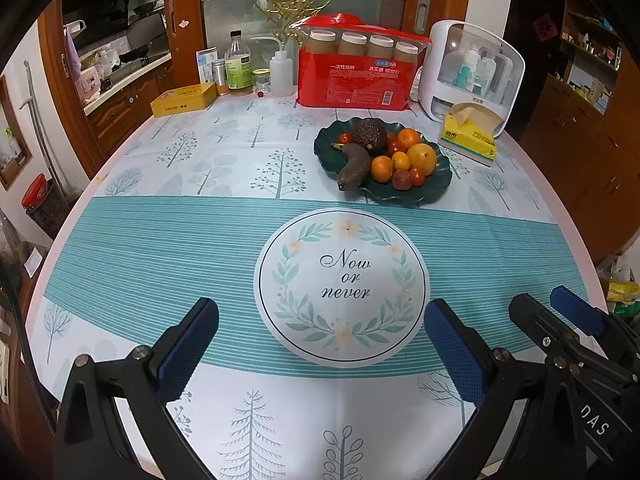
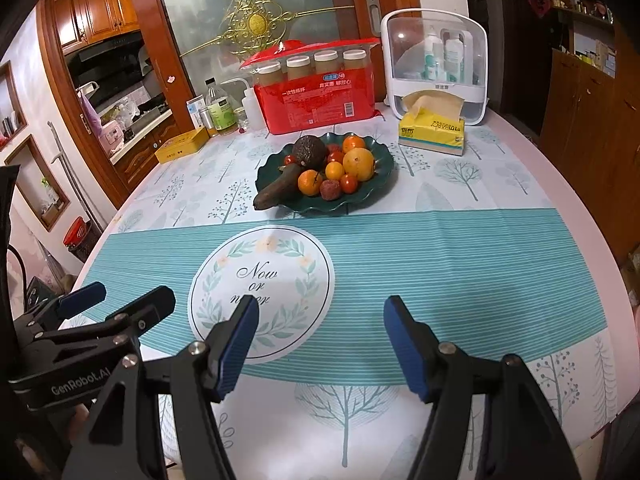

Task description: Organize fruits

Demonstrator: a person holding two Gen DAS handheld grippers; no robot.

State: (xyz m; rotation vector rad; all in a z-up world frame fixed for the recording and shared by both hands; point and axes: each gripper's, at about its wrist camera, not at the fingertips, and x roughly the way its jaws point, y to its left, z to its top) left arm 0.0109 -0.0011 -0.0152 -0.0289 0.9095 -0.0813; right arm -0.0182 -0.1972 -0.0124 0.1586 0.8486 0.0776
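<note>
A dark green wavy plate (image 1: pixel 430 192) (image 2: pixel 380 178) stands at the far middle of the table. It holds a dark avocado (image 1: pixel 370 135) (image 2: pixel 308 151), a brown overripe banana (image 1: pixel 354 166) (image 2: pixel 278 191), a large orange (image 1: pixel 421 158) (image 2: pixel 358 164), small mandarins, cherry tomatoes and a lychee (image 1: pixel 402 179) (image 2: pixel 330 190). My left gripper (image 1: pixel 320 328) is open and empty over the near tablecloth. My right gripper (image 2: pixel 320 320) is open and empty beside it, and shows at the right edge of the left wrist view (image 1: pixel 548 304).
Behind the plate stand a red pack of paper cups (image 1: pixel 356 76) (image 2: pixel 320 92), a yellow tissue pack (image 1: pixel 468 136) (image 2: pixel 432 130), a white storage box (image 1: pixel 476 68) (image 2: pixel 436 60), bottles (image 1: pixel 238 64) and a yellow tin (image 1: pixel 184 98) (image 2: pixel 182 144).
</note>
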